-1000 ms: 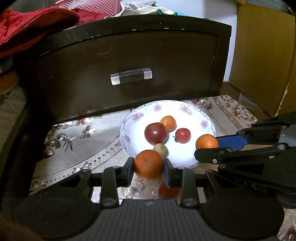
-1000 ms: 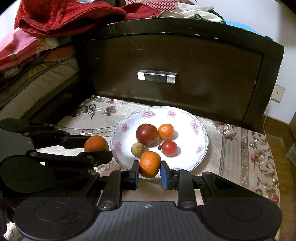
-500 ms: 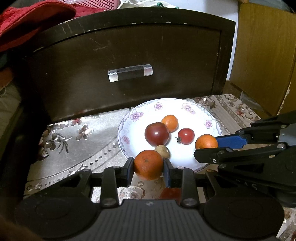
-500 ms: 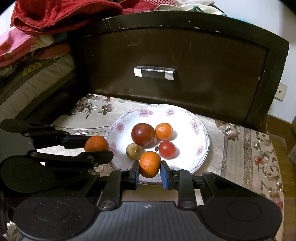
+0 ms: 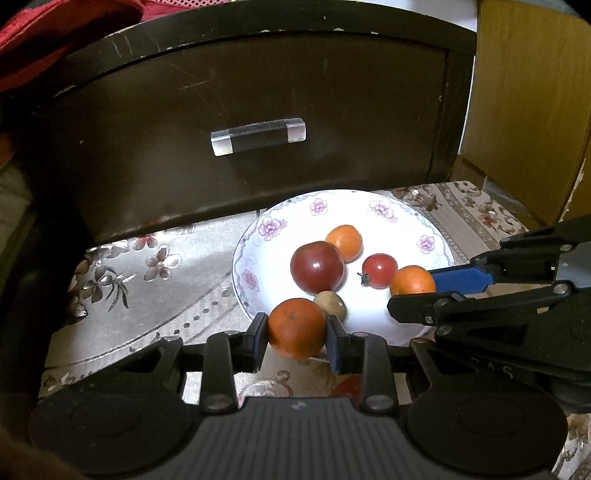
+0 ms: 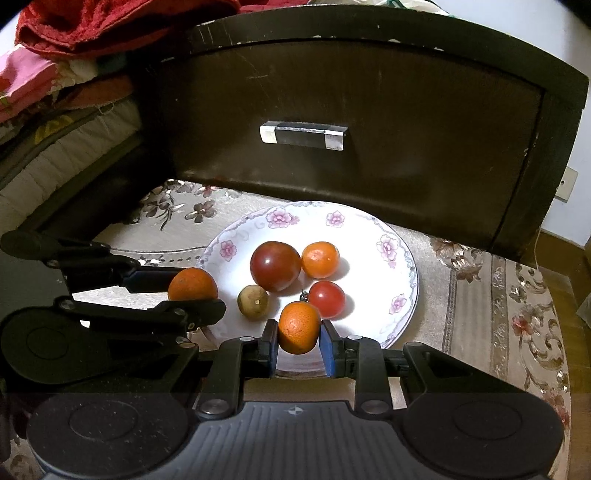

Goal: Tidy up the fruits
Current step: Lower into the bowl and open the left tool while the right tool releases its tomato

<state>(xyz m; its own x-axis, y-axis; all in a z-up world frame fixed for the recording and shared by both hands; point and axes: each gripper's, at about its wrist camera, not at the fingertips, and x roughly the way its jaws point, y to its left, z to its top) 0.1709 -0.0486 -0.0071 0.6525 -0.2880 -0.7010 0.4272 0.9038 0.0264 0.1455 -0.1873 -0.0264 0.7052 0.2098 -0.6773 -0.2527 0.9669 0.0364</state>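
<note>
My left gripper (image 5: 296, 338) is shut on an orange (image 5: 295, 323) just above the near left rim of a white flowered plate (image 5: 332, 197). My right gripper (image 6: 299, 345) is shut on a smaller orange (image 6: 298, 325) above the plate's (image 6: 404, 258) near edge. On the plate lie a dark red tomato (image 6: 275, 265), a small orange (image 6: 320, 259), a cherry tomato (image 6: 327, 299) and a small brown fruit (image 6: 252, 301). Each wrist view shows the other gripper from the side: the right gripper (image 5: 412, 291) and the left gripper (image 6: 199, 291), each with its orange.
A dark wooden drawer front (image 5: 258, 110) with a clear handle (image 5: 258, 136) stands right behind the plate. A flowered cloth (image 6: 498, 295) covers the table. Something red (image 5: 347, 386) lies half hidden under my left gripper. Red cloth (image 6: 92, 22) is piled at the upper left.
Both grippers, still gripping their oranges, have come a little closer to the plate and slightly lower. The fruits on the plate have not moved.
</note>
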